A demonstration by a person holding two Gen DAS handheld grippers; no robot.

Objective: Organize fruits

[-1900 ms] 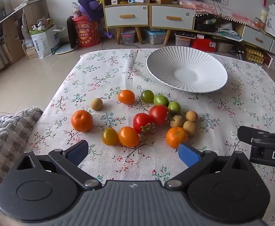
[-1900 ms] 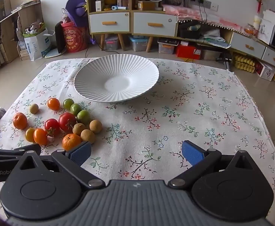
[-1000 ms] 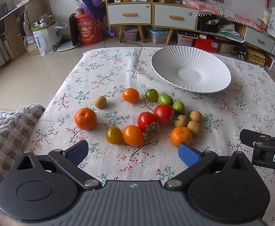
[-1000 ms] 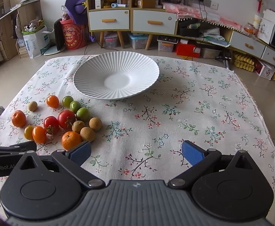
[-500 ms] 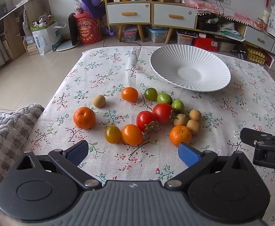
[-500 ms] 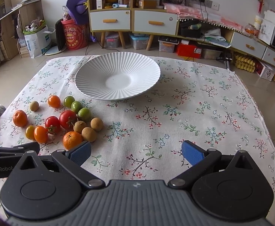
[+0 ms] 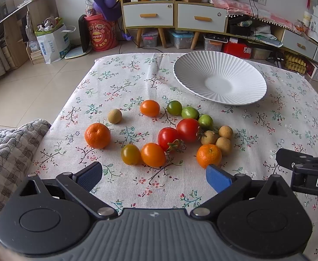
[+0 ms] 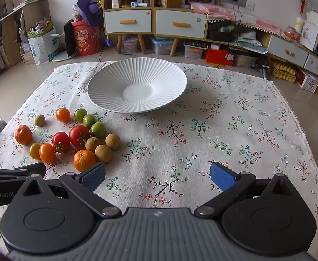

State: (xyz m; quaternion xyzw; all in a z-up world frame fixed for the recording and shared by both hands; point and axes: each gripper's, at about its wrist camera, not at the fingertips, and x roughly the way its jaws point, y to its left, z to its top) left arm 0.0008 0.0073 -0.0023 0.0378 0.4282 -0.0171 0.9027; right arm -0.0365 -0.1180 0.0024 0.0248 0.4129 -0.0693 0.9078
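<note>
- With both tongs spread apart and holding nothing, the left tongs (image 7: 154,175) hang just short of the fruit cluster and the right tongs (image 8: 158,177) sit off to its right over bare cloth.
- Risk 1: everything is round, so a nudge from a fingertip could roll a piece across the worktop (image 8: 246,130) and off the edge.
- Risk 2: the mandarin (image 7: 209,156) just ahead of the left tongs' right finger touches the longans (image 7: 223,146); closing on it may shove them away.
- Risk 3: the tomatoes (image 7: 187,129) look soft, so a hard squeeze could split 1.
- Risk 4: the plate (image 8: 137,84), far ahead of both tongs, is shallow; a dropped fruit may roll out.
- Count: 2 mandarins, 2 red tomatoes, 2 orange, 1 yellow, 3 green, 4 longans, 1 plate.
</note>
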